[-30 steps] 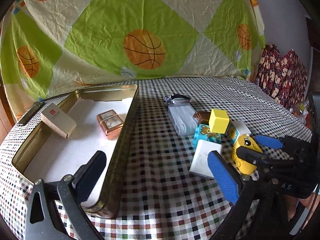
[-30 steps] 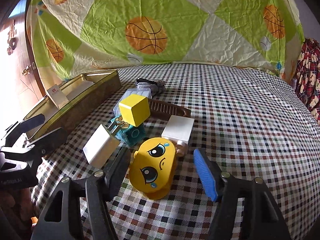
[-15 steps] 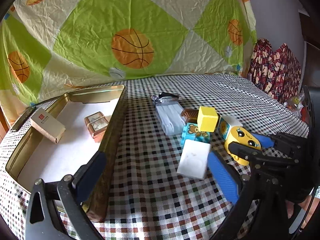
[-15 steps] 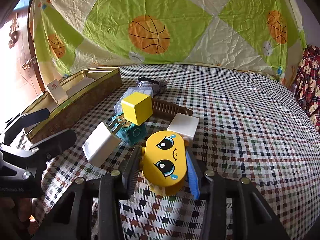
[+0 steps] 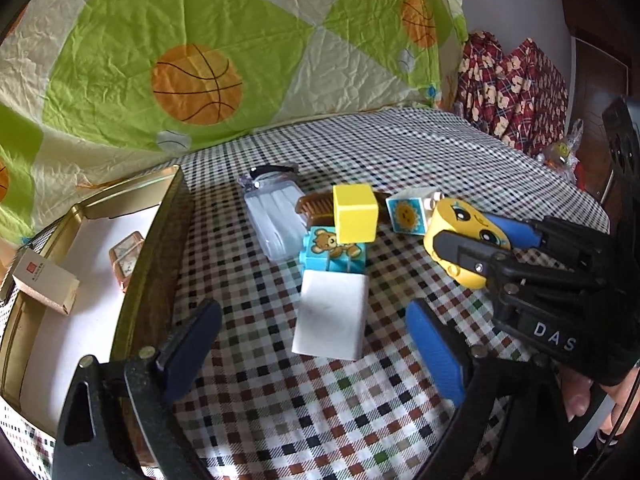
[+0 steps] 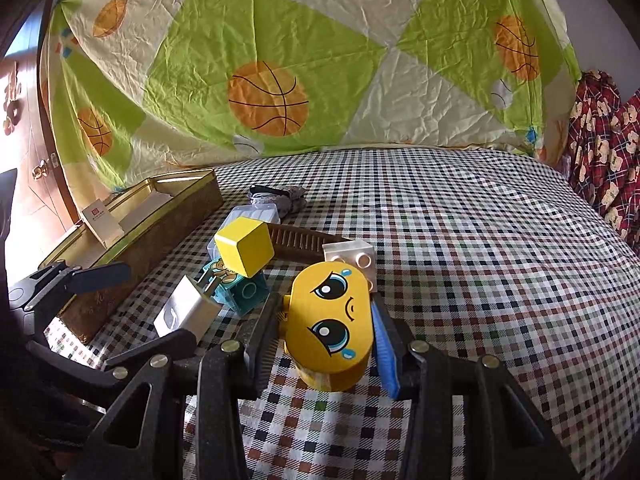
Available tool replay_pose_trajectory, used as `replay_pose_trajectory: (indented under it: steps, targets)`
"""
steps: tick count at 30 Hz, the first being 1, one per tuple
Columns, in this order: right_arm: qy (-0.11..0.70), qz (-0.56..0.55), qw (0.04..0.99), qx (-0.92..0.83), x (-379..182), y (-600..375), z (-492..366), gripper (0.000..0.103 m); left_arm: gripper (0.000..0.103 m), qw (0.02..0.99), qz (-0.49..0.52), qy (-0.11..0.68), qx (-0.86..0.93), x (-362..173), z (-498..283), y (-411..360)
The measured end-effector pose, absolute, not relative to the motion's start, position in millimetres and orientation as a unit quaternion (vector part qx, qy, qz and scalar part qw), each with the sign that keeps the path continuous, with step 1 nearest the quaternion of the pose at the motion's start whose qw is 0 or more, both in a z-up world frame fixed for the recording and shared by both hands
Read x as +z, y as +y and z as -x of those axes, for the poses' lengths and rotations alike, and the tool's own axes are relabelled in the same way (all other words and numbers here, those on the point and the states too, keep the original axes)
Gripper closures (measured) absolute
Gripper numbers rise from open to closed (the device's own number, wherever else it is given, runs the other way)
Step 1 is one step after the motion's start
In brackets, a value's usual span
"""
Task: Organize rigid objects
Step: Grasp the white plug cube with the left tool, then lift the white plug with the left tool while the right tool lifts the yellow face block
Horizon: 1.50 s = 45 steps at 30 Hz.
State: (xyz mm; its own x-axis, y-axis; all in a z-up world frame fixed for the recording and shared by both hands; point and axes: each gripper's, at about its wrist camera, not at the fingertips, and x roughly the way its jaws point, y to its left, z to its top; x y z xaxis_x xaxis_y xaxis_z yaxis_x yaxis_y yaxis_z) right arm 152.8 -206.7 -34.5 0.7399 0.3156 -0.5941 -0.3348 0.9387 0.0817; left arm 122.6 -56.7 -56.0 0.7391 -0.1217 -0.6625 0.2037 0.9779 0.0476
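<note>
My right gripper (image 6: 326,312) is shut on a yellow face block (image 6: 330,320), held just above the checked cloth; it also shows in the left wrist view (image 5: 460,236). My left gripper (image 5: 316,344) is open and empty, with a white charger (image 5: 332,316) lying between its fingers. Beyond the charger lie a blue bear block (image 5: 332,252), a yellow cube (image 5: 355,218), a sun block (image 5: 408,214), a brown comb (image 5: 314,206) and a clear case (image 5: 276,216). The gold tin tray (image 5: 148,248) stands at the left.
In the tray lie a small cardboard box (image 5: 44,286) and a copper-coloured box (image 5: 128,252). A basketball-print sheet (image 6: 280,80) hangs behind the table. Red patterned fabric (image 6: 604,152) sits at the right. The table's edge curves round on the right.
My right gripper has closed on the yellow face block and raised it slightly. My left gripper has moved right, from over the tray toward the white charger.
</note>
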Motion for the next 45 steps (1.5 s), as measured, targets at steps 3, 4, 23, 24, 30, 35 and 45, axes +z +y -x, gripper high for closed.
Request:
replay_pose_trajectory:
  steps: [3,4,23,24,30,35,45]
  targets:
    - [0.318,0.011,0.932,0.175,-35.1,-207.9,-153.5,0.058,0.015,0.926,-0.059,0.36,-0.099,-58.6,-128.2,-59.4]
    - [0.319,0.013,0.931,0.177,-35.3,-207.0,-153.7,0.058,0.021,0.923,-0.057,0.367,-0.103,-61.3,-130.2,-60.1]
    - [0.296,0.024,0.938,0.177,-32.4,-205.9,-146.3,0.058,0.066,0.926,-0.046,0.36,-0.102,-62.0,-122.6,-52.9]
    - [0.294,0.024,0.939,0.177,-32.3,-205.9,-145.9,0.058,0.066,0.927,-0.047,0.357,-0.101,-61.4,-121.9,-53.3]
    - [0.286,0.025,0.942,0.176,-31.1,-206.8,-143.7,0.058,0.066,0.935,-0.036,0.34,-0.093,-56.9,-117.4,-49.0]
    - [0.274,0.029,0.945,0.175,-29.9,-206.3,-139.6,0.058,0.066,0.944,-0.027,0.317,-0.084,-52.2,-111.5,-45.5]
    - [0.255,0.032,0.95,0.18,-27.8,-206.7,-134.1,0.058,0.066,0.96,-0.017,0.273,-0.061,-43.7,-100.5,-40.0]
